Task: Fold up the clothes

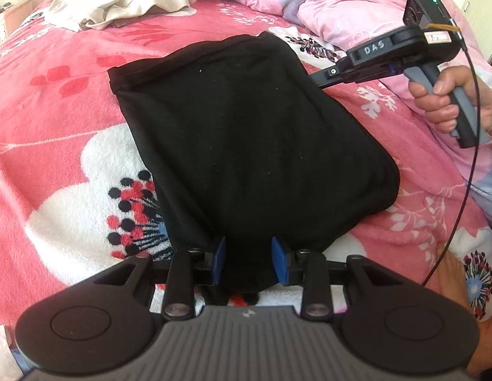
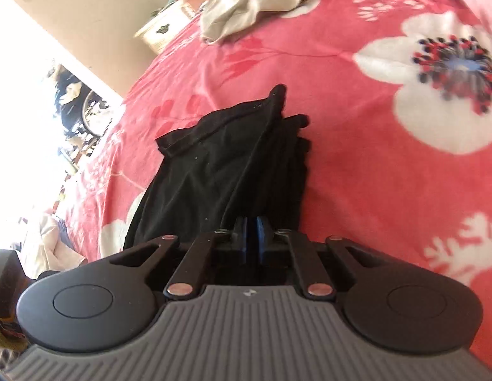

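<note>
A black garment [image 1: 246,127], folded into a rough rectangle, lies on a pink floral blanket [image 1: 55,101]. At its near edge my left gripper [image 1: 249,254] is shut on a thick bunch of the black cloth, which fills the gap between the blue pads. A person's hand [image 1: 449,101] holds my right gripper [image 1: 315,79] at the garment's far right edge. In the right wrist view the right gripper [image 2: 253,230] has its blue pads together, right against the black garment [image 2: 233,165]. I cannot tell whether a thin edge of cloth is pinched between them.
A crumpled cream cloth [image 1: 118,3] lies at the back of the bed. A pink quilt [image 1: 325,0] is heaped at the back right. A thin cable [image 1: 468,146] hangs from the right gripper. Past the bed's left edge stands a pale cabinet [image 2: 163,31].
</note>
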`<action>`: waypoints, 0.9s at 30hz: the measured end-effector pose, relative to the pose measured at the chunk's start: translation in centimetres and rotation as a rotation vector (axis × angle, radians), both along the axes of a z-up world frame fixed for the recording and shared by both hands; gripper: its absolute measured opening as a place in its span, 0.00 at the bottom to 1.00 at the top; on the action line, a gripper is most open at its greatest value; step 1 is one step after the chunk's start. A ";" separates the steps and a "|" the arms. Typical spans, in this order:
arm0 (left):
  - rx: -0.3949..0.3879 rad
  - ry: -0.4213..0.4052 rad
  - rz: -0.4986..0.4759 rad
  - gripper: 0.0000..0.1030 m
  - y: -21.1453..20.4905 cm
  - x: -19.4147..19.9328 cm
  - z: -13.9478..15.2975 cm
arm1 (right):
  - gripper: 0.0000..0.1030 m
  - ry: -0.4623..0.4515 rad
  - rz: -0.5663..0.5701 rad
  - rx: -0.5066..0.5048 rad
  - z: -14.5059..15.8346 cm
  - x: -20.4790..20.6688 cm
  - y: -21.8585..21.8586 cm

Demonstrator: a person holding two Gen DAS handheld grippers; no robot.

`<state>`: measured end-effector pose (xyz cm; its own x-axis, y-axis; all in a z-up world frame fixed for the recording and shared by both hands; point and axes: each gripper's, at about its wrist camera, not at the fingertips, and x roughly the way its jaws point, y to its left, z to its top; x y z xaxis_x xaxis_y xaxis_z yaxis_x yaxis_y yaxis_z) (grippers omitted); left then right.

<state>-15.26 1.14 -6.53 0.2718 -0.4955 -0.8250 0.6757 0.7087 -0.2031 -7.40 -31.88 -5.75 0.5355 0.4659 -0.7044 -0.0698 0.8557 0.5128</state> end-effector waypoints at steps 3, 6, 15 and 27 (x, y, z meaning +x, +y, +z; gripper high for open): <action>-0.012 0.006 0.002 0.33 0.2 0.1 0.0 | 0.01 -0.007 -0.053 -0.081 0.3 -1.1 -0.7; -0.020 0.015 0.004 0.33 0.4 0.2 0.0 | 0.00 0.013 -0.114 -0.148 0.3 -2.0 -1.8; -0.014 0.014 0.010 0.33 0.2 0.2 0.0 | 0.12 -0.004 -0.192 0.076 1.3 0.2 -3.6; -0.020 0.006 0.008 0.33 0.3 0.0 -0.1 | 0.06 -0.223 -0.034 -0.181 4.5 2.2 0.6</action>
<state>-15.23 1.45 -6.67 0.2710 -0.5096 -0.8166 0.6687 0.7099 -0.2210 -5.23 -31.27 -1.30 0.6996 0.3224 -0.6377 -0.1337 0.9357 0.3264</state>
